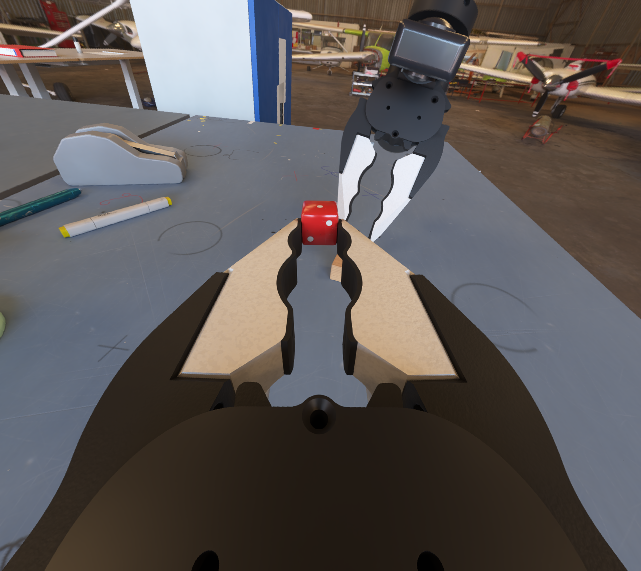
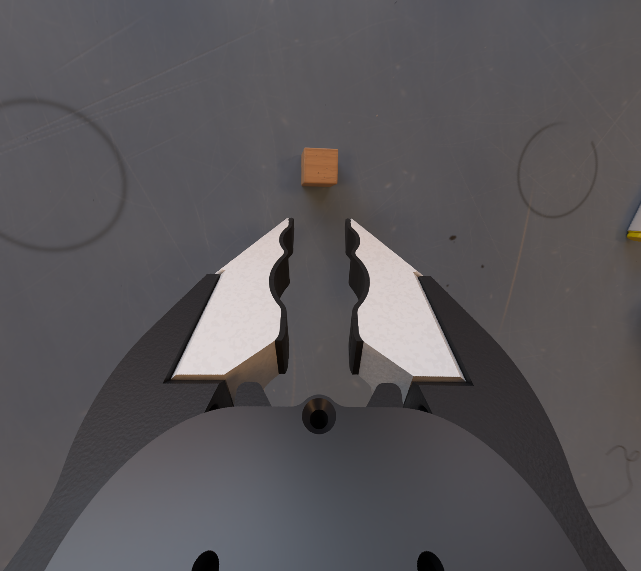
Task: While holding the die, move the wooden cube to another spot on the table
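My left gripper (image 1: pixel 319 224) is shut on a red die (image 1: pixel 319 223) with white pips and holds it at the fingertips, above the grey table (image 1: pixel 173 294). A small wooden cube (image 2: pixel 319 167) sits on the table. In the left wrist view only a corner of the cube (image 1: pixel 335 268) shows, below the die and between my fingers. My right gripper (image 2: pixel 319 221) is open and empty, pointing down at the table with the cube just ahead of its tips. It also shows in the left wrist view (image 1: pixel 360 228), just beyond and right of the die.
A grey tape dispenser (image 1: pixel 118 158), a white marker with yellow caps (image 1: pixel 114 216) and a teal pen (image 1: pixel 38 207) lie at the left. A tall white and blue box (image 1: pixel 204 44) stands at the back. The table's right edge (image 1: pixel 520 207) is near.
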Motion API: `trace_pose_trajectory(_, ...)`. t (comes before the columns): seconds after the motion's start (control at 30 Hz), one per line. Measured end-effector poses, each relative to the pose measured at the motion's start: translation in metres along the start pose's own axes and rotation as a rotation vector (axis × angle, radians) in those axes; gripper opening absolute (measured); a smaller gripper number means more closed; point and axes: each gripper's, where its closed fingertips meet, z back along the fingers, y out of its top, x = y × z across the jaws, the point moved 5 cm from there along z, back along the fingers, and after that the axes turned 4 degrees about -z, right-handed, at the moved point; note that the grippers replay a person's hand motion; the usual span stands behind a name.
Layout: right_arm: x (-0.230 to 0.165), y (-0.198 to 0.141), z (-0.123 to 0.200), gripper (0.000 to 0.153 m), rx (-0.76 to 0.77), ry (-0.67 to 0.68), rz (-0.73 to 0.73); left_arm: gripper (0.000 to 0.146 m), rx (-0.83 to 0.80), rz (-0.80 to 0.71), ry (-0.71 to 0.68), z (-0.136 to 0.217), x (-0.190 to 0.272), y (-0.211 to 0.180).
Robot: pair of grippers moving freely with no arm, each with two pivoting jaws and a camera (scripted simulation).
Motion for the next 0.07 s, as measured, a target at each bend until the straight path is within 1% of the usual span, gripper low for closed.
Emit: trace_pose_trajectory(0.07,0.0004,0.0022,0.0003,0.029,-0.066,0.021,0.028,0.019,-0.008,-0.007,0.0,-0.0008,0.0006,-0.0007)
